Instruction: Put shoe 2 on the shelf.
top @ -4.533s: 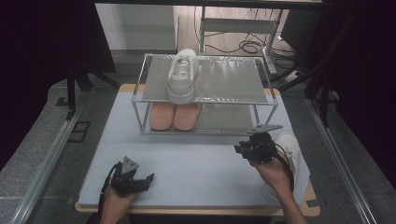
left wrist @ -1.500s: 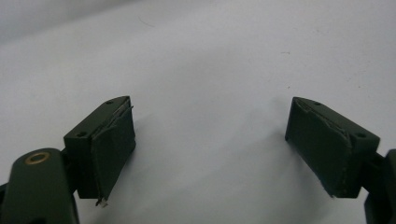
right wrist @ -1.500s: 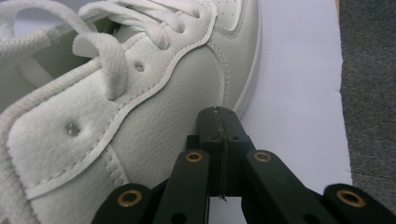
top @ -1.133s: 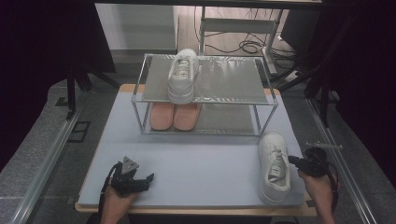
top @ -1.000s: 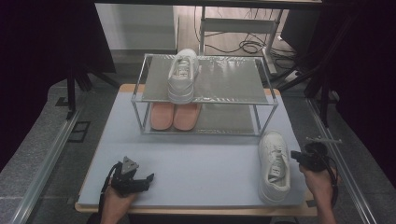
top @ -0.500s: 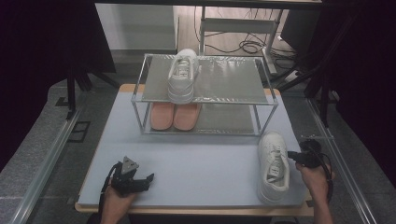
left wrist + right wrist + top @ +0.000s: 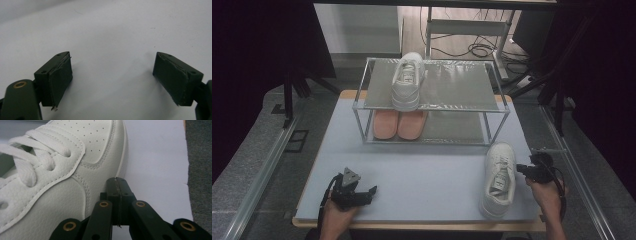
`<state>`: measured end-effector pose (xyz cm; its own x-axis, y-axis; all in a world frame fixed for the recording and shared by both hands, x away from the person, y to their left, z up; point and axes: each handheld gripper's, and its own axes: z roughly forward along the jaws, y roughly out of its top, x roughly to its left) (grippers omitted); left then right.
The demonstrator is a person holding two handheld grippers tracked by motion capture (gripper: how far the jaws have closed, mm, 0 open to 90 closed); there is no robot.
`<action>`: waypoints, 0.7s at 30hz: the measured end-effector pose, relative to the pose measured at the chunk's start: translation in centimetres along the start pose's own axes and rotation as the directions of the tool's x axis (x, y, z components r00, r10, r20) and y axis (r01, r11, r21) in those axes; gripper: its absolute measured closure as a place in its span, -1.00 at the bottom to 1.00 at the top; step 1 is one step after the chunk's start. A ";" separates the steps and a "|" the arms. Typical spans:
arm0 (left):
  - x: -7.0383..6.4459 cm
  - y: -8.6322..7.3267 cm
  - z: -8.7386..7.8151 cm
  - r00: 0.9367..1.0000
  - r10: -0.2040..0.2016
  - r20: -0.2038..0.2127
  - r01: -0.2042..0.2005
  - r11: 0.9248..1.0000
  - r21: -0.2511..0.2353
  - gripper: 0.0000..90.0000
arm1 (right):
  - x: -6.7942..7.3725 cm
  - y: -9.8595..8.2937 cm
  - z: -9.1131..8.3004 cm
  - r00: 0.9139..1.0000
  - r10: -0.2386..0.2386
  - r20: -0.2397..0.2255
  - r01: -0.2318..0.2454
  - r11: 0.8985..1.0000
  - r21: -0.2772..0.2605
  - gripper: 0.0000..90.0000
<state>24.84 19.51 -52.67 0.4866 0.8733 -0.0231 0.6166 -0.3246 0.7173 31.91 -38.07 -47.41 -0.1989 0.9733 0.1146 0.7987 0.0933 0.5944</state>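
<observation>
A white sneaker (image 7: 499, 178) lies on the table's right side, toe toward the rack. My right gripper (image 7: 520, 169) is at its right flank. In the right gripper view the jaws are pressed together with nothing between them, and the gripper (image 7: 116, 180) ends against the sneaker (image 7: 62, 170) at its sole edge. A matching white sneaker (image 7: 407, 81) stands on the rack's top shelf (image 7: 452, 90). My left gripper (image 7: 369, 192) rests near the front left edge. In its own view the left gripper (image 7: 113, 80) stands wide open over bare table.
A pair of pink shoes (image 7: 399, 124) sits on the rack's lower shelf. The pale blue table mat (image 7: 427, 170) ends just right of my right hand. A metal rail (image 7: 257, 170) runs along the floor at the left, and cables (image 7: 482, 50) lie behind the rack.
The right gripper, at the sneaker 4.5 s ago, left it on the table and drew off right. Over the last second it edged back to the sneaker's side. The left gripper stayed still.
</observation>
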 end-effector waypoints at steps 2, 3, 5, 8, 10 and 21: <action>0.0 0.0 0.0 1.000 0.000 0.000 0.000 1.000 0.000 -0.65 | 0.2 -0.1 0.0 1.000 -0.011 -0.002 0.011 1.000 -0.001 1.00; 0.0 0.0 0.0 1.000 0.002 -0.001 -0.002 1.000 0.000 -0.65 | 0.3 -0.1 0.0 1.000 -0.011 -0.002 0.011 1.000 -0.001 1.00; 0.0 0.0 0.0 1.000 0.000 0.000 0.000 1.000 0.000 -0.65 | 0.6 -0.2 0.0 1.000 -0.013 -0.012 0.013 1.000 -0.001 1.00; 0.0 0.0 0.0 1.000 0.000 0.000 0.000 1.000 0.000 -0.65 | 1.0 -0.3 0.0 1.000 -0.020 -0.022 0.020 1.000 -0.003 1.00; 0.0 0.0 0.0 1.000 0.000 0.000 0.000 1.000 0.000 -0.65 | 1.2 -0.4 0.0 0.999 -0.023 -0.025 0.023 1.000 -0.006 1.00; 0.0 0.0 0.0 1.000 0.000 0.000 0.000 1.000 0.000 -0.65 | 4.5 0.3 0.7 0.992 -0.087 -0.091 0.086 0.996 -0.013 1.00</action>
<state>24.83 19.52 -52.67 0.4866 0.8733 -0.0229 0.6165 -0.3247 0.7173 31.60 -33.55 -47.27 -0.3184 0.9384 0.1345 0.7710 0.1739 0.6126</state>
